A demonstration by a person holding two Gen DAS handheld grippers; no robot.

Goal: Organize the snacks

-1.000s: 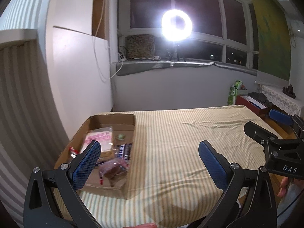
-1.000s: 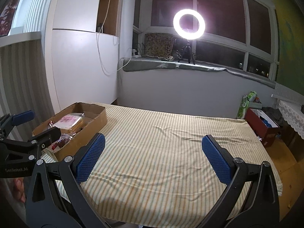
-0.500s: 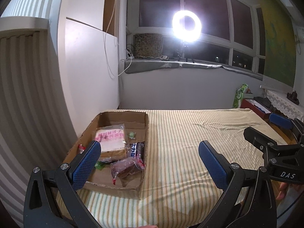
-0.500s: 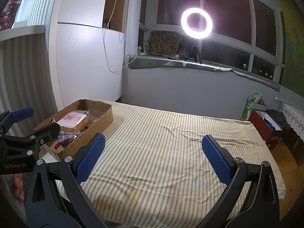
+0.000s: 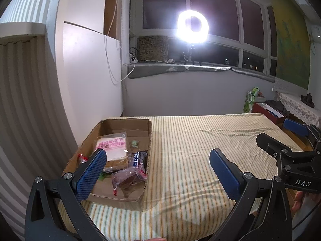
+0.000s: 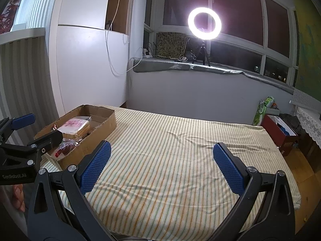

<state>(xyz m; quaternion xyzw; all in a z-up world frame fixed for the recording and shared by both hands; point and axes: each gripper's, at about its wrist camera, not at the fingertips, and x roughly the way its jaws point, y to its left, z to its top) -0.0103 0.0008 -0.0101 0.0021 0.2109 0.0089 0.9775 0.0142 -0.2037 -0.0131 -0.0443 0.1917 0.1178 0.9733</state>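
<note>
Hovering over a striped bedspread (image 6: pixel 170 160), the left gripper (image 5: pixel 158 170) and the "DAS"-marked right gripper (image 6: pixel 161 165) both gape empty; snacks, including a pink-labelled bread pack (image 5: pixel 113 147), lie in the cardboard box (image 5: pixel 120 199) at the bed's left edge

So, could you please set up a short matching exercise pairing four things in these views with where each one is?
Things:
1. cardboard box
2. bread packet
3. ring light
4. red box

Places:
A. on the window sill
B. on the floor beside the bed's right edge
C. at the left edge of the striped bed
D. inside the cardboard box

Pairs: 1-C, 2-D, 3-A, 4-B
</note>
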